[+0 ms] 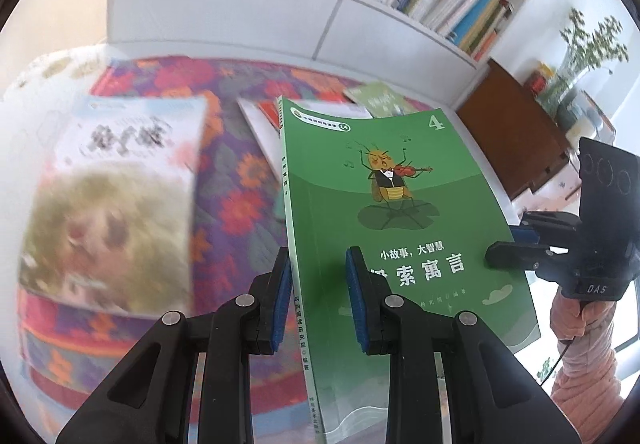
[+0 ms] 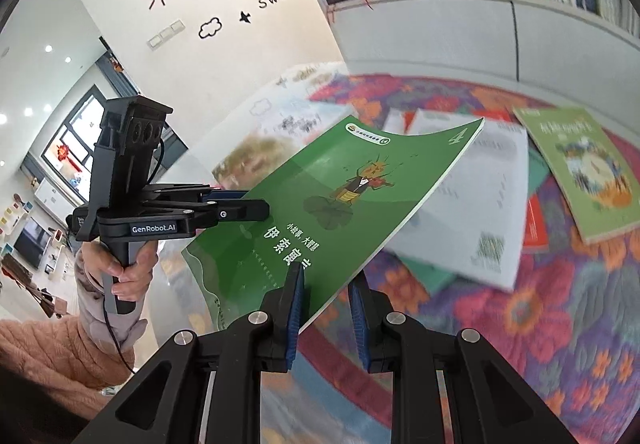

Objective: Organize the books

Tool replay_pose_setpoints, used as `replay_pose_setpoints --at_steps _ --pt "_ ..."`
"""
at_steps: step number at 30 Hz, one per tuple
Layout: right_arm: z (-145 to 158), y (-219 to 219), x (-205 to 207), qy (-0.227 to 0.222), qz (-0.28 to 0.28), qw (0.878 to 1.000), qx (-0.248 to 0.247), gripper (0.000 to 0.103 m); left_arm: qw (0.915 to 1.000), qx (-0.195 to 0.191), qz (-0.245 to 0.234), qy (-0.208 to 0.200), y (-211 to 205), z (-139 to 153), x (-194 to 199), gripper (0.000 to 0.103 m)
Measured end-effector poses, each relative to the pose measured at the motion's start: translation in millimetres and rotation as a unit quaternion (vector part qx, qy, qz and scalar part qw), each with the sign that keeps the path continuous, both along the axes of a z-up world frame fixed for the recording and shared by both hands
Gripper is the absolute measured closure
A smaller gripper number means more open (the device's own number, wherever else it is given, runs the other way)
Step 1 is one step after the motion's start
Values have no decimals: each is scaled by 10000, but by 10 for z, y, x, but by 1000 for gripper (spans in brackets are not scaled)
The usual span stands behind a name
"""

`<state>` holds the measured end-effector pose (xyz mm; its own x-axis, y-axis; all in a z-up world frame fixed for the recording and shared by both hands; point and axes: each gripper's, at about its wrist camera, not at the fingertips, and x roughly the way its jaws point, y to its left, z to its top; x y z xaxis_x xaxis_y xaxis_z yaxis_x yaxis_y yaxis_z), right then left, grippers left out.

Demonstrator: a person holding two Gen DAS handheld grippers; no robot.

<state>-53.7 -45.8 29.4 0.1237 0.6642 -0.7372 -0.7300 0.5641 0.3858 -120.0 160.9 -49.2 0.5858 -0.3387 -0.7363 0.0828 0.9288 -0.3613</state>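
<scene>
Both my grippers pinch the green book [image 1: 400, 212]: left gripper [image 1: 320, 300] clamps its spine edge, right gripper [image 2: 326, 314] its opposite edge, holding it above the flowered cloth [image 2: 540, 304] and scattered books [image 2: 476, 200]

Motion is blurring the hedgehog book [image 1: 112, 204] at nine o'clock; the green book [image 1: 400, 228] is running off at six.

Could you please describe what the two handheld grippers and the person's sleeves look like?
Both grippers, left gripper and right gripper, are matte black with silver pivot pins and ribbed blue pads. The left reads "GenRobot.AI", the right "DAS". A black cable trails from the left handle. The sleeves are quilted pale pink.
</scene>
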Motion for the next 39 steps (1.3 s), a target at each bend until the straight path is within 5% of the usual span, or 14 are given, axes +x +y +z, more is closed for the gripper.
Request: replay_pose_setpoints --at_steps 12,22,26,39 --pt "200 1178 318 -334 368 9985 218 81 9963 112 836 -175 1186 261 244 79" --pt "-302 2149 500 -90 495 9986 166 81 9912 357 1255 239 1792 -258 434 79" --pt "-543 2245 600 163 396 9991 41 81 9912 277 1224 424 1850 -479 476 79" --pt "-779 2266 585 364 283 9987 -193 79 9869 796 1362 347 1829 -469 450 79"
